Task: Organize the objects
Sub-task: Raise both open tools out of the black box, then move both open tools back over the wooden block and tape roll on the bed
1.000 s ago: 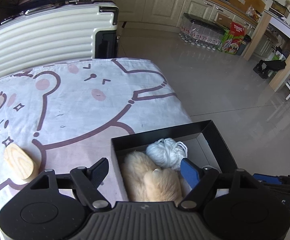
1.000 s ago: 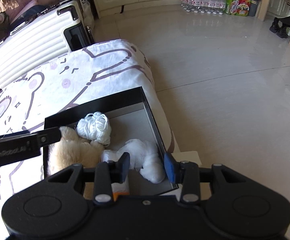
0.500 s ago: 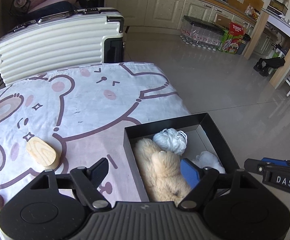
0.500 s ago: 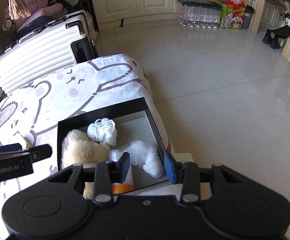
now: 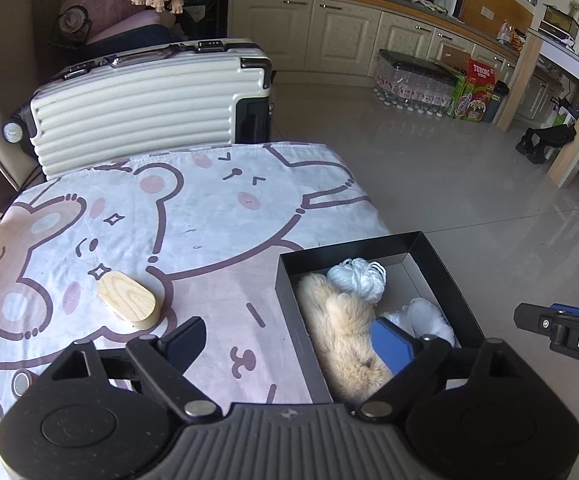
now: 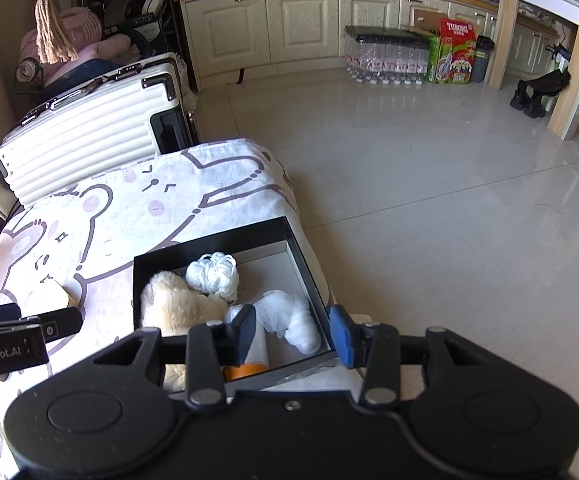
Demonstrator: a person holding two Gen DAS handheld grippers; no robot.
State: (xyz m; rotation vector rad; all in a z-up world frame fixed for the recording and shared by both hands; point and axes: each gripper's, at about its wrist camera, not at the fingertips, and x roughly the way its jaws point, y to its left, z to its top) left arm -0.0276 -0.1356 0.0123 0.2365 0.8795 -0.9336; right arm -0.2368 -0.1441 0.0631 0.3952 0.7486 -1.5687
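A black box [image 5: 349,245] sits at the right edge of the bear-print tablecloth [image 5: 209,208]. It holds a cream plush toy [image 5: 341,320], a white yarn ball [image 5: 355,280] and a white mesh puff [image 5: 425,314]. In the right wrist view the box [image 6: 209,242] also shows a bottle with an orange cap [image 6: 249,364]. A wooden brush [image 5: 127,304] lies on the cloth to the box's left. My left gripper [image 5: 289,342] hangs over the box's left wall, jaws opening, nothing between them. My right gripper [image 6: 292,334] hovers above the box's near right corner, jaws opening and empty.
A cream hard-shell suitcase [image 5: 149,92] stands behind the table. A small round roll [image 5: 21,380] lies near the table's front left. The table drops off to bare tiled floor [image 6: 429,200] on the right. Packs of bottled water [image 5: 413,84] stand by the far cabinets.
Both grippers have drawn back and upward from the box, so more of the table shows. The jaws of each have widened. The objects in the box stay put.
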